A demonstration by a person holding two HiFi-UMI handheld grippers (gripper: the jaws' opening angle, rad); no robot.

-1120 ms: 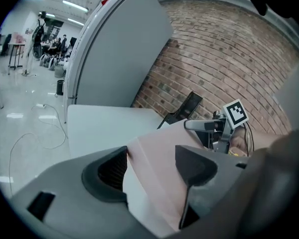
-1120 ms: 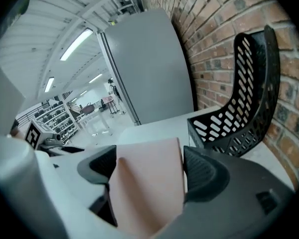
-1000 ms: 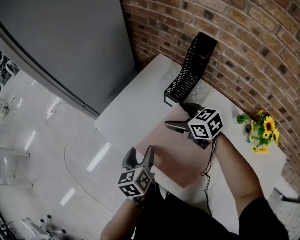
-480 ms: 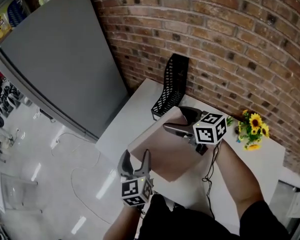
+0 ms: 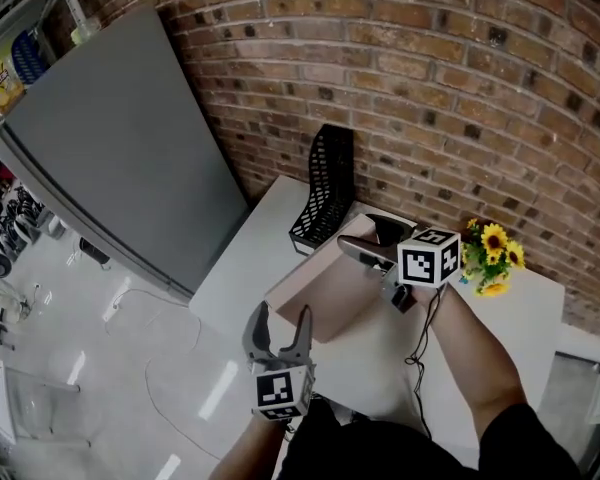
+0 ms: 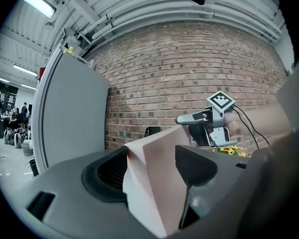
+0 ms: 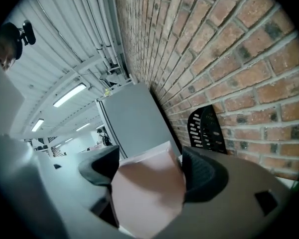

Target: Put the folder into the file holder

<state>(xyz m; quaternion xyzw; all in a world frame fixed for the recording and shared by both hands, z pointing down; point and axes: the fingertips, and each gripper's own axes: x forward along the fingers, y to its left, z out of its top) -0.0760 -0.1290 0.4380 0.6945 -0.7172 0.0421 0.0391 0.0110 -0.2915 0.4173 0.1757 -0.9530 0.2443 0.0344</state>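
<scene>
Left gripper view: tongs [image 6: 150, 159] on folder [image 6: 154, 195]

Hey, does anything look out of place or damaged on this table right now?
Nothing stands out. The pink folder is tilted above the white table but looks undamaged, the black file holder stands upright by the brick wall, and nothing around the yellow flowers has spilled.

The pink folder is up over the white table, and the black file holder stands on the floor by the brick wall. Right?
No. The black file holder stands on the white table, not the floor, by the brick wall; the head view shows it. The pink folder is up over the table.
</scene>
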